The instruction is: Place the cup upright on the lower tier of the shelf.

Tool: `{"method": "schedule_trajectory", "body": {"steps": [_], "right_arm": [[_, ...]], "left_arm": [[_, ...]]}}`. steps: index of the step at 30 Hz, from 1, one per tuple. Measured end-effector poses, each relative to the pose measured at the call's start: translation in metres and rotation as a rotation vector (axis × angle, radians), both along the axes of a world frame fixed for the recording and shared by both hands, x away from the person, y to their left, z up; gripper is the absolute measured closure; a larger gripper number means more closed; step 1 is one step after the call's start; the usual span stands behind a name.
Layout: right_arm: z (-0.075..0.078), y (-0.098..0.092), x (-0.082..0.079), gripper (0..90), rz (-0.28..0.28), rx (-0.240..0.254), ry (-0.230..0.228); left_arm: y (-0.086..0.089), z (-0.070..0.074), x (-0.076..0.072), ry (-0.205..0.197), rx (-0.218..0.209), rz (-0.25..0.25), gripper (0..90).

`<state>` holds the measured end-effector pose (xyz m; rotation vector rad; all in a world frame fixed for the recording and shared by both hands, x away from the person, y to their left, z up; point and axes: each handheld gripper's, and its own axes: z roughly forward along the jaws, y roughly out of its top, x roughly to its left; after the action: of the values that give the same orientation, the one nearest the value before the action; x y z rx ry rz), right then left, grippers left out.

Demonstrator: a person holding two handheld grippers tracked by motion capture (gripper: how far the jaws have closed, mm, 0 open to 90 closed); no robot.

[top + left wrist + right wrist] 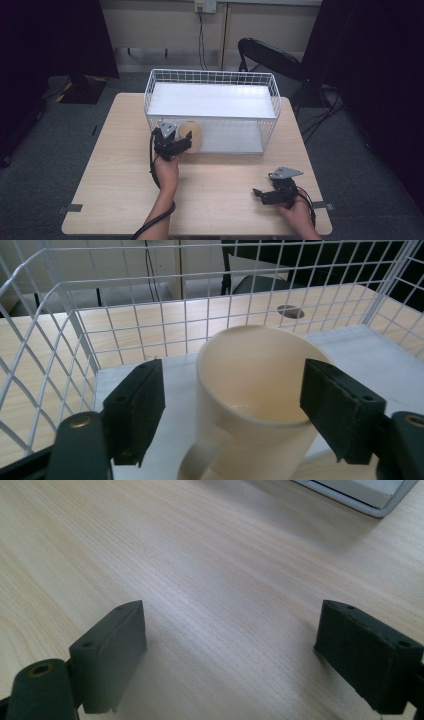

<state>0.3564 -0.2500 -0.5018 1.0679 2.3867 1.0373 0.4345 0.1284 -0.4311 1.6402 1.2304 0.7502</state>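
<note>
a: the cream ceramic mug (pixel 252 405) is standing upright at the front left of the white wire basket (pixel 212 80), on the pale board that lines the basket floor. the left hand-held gripper (pixel 179 145) is held spread, with one pad on each side of the mug. neither pad can be said to touch it yet. looks like either a grab or a let-go is in hand.

b: if it's a grab, the jaws should be brought level and closed across the widest part of the body, not up near the rim where a slip is likely. the handle (pixel 192 465) is pointed back toward the gripper, so it should be kept out from under the left pad (pixel 137 412). the wire wall is just beside that pad too, so a snag is probably best avoided by a straight lift.

a: the handle and the inside of the mug are given by the left gripper view. from the high view it's just a tan cylinder against the basket front.

b: and the high view gives the layout: the light wooden table (pixel 115 165), and the right hand-held gripper (pixel 260 194) parked well apart near the front right corner. in its own view its jaws are spread wide over bare wood, nothing between them.
</note>
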Motion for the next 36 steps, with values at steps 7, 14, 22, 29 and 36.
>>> {"method": "schedule_trajectory", "body": {"steps": [7,14,22,29,36], "right_arm": [[0.0,0.0,0.0,12.0,0.0,0.0,0.0],[0.0,0.0,0.0,12.0,0.0,0.0,0.0],[0.0,0.0,0.0,12.0,0.0,0.0,0.0],[0.0,0.0,0.0,12.0,0.0,0.0,0.0],[0.0,0.0,0.0,12.0,0.0,0.0,0.0]], "left_arm": [[0.0,0.003,-0.005,-0.005,-0.005,-0.018,22.8],[0.001,0.0,-0.01,0.016,0.009,-0.048,20.7],[-0.002,-0.01,-0.006,0.06,0.03,-0.056,20.5],[-0.008,-0.011,-0.003,0.066,0.036,-0.063,30.7],[-0.011,-0.016,0.003,0.079,0.053,-0.057,43.9]]}}
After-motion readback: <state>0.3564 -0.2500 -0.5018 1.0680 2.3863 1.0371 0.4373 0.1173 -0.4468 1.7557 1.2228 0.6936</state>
